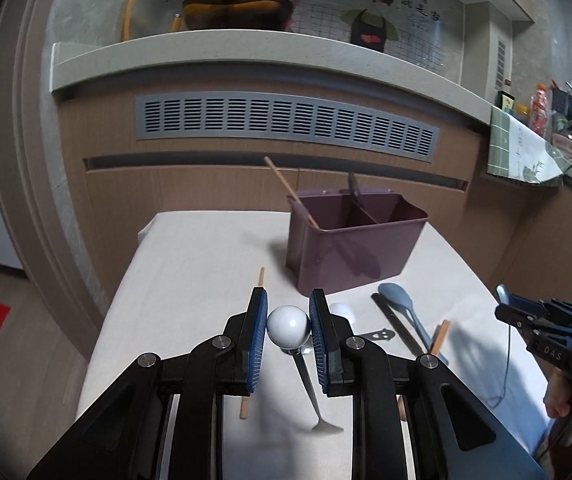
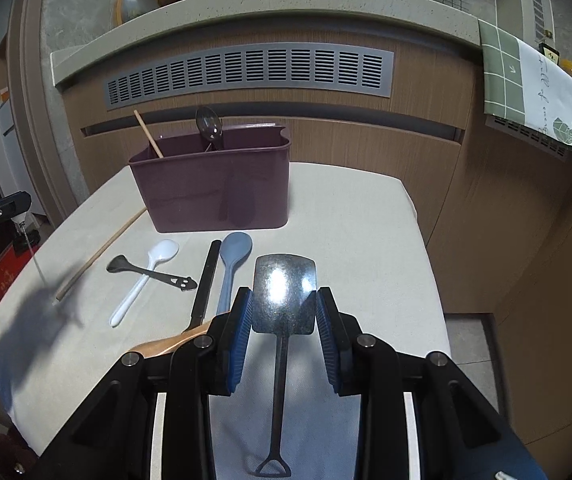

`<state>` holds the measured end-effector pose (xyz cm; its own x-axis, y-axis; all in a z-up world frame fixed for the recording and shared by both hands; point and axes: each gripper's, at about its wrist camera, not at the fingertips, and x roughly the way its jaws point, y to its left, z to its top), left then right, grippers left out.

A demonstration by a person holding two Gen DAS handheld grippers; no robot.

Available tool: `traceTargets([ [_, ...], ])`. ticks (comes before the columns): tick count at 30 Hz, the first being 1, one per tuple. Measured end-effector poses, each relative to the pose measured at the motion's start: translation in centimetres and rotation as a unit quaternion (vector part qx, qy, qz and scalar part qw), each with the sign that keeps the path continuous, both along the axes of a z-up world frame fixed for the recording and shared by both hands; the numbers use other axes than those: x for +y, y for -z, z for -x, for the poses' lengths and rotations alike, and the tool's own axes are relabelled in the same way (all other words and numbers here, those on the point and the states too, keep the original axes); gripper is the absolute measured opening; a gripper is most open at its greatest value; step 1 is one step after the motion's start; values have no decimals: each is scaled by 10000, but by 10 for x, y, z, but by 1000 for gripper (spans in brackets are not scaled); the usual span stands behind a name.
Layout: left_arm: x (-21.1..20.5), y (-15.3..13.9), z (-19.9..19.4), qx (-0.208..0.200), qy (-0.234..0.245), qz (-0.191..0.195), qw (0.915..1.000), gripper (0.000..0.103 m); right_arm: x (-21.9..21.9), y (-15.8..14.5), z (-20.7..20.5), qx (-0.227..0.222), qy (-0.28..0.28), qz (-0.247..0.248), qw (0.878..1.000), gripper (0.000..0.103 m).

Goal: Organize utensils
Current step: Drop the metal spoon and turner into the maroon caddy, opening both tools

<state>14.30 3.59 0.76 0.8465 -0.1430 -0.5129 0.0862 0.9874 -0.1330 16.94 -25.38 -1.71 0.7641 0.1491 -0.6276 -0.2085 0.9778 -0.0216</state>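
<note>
My left gripper (image 1: pixel 288 330) is shut on the white ball end (image 1: pixel 288 326) of a thin metal fork that hangs down over the table. My right gripper (image 2: pixel 284 312) is shut on the blade of a metal shovel-shaped spoon (image 2: pixel 284 296), held above the table. The purple utensil caddy (image 1: pixel 352 246) stands at the far side, also in the right wrist view (image 2: pixel 213 188), with a chopstick (image 2: pixel 148 134) and a dark spoon (image 2: pixel 208 124) in it. On the table lie a white spoon (image 2: pixel 145 276), a blue-grey spoon (image 2: pixel 231 264), a black chopstick (image 2: pixel 205 280), a dark metal utensil (image 2: pixel 149 274) and a wooden chopstick (image 2: pixel 99 252).
The white table (image 2: pixel 366 232) stands against a wooden cabinet with a grey vent (image 2: pixel 245 72). A wooden spoon (image 2: pixel 169 346) lies beside my right gripper's left finger. A green towel (image 2: pixel 526 92) hangs at the right. A counter with a pan (image 1: pixel 233 8) is above.
</note>
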Motion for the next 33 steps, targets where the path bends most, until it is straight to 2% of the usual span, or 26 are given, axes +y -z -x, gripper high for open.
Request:
traceTargets([
  [11,-7,-11,4,-101,129,29,9999,22,-3,-6,-5,-76,64,-96,9999,29],
  [14,-10,-32,2,-320,221,3,9992,22,-3,-18,-7,-261,97,-65,9996,29],
  [17,-9,-74,-7,-656,351,15,9972,22,0,-62,-11,-783,10,-56,9969,29],
  [20,-7,-124,-25,-967,515,107,9939,22,8,-128,-17,-1568,-237,-80,9873,29],
  [22,-5,-147,-35,-1174,538,218,9914,22,12,-171,-30,-1943,-416,-314,9796,29],
  [25,-5,-164,-55,-1413,515,289,9882,22,16,-203,-54,-2169,-562,-715,9719,29],
  [28,-5,-162,-84,-1360,627,452,9877,22,23,-204,-81,-2185,-557,-841,9706,29],
  [33,-8,-135,-140,-1047,713,547,9904,22,39,-172,-129,-2123,-382,-707,9739,29],
])
